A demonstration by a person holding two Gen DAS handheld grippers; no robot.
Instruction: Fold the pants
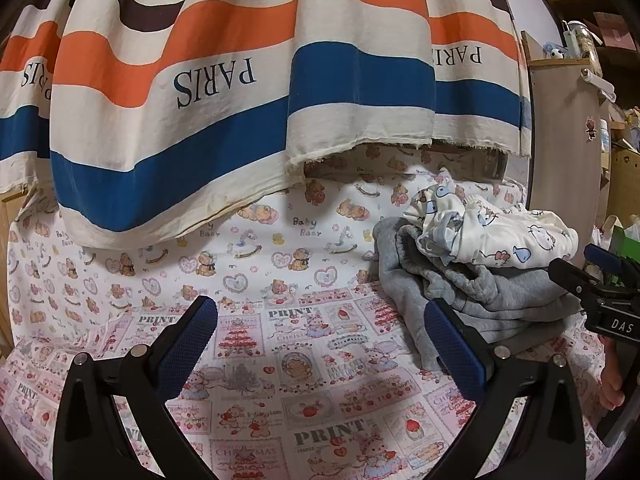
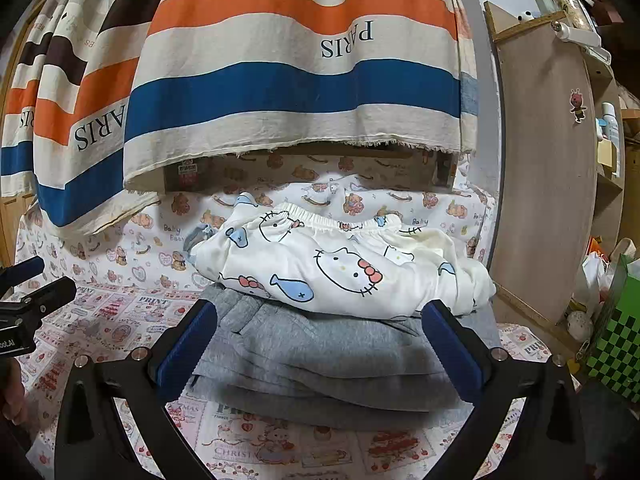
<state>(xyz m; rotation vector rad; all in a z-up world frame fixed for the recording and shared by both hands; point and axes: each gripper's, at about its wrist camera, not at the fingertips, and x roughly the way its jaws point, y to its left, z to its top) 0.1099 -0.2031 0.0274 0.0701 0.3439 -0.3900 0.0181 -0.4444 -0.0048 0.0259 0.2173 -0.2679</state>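
Grey pants folded in a stack on the printed sheet, white cartoon-cat pants heaped on top, elastic waistband toward the far side. Stack on the right part of the sheet in the left wrist view, dead ahead in the right wrist view.

Left gripper low over bare sheet, blue-padded fingers spread wide, nothing between them. Right-hand pad just beside the trailing grey edge of the stack; touching or not, cannot tell.

Right gripper facing the stack head-on, fingers spread just as wide, nothing gripped. Grey layers visible between the two pads, white pants just beyond the tips; contact with the cloth not clear.

Each gripper visible at the edge of the other's view: right one at the far right of the left wrist view with part of a hand below it, left one at the far left of the right wrist view.

Striped cloth in cream, orange, blue and brown, lettered PARIS upside down, hanging over the back of the sheet. Wooden panel standing to the right, small bear sticker on it. Green checkered box at the right edge, near the sheet.
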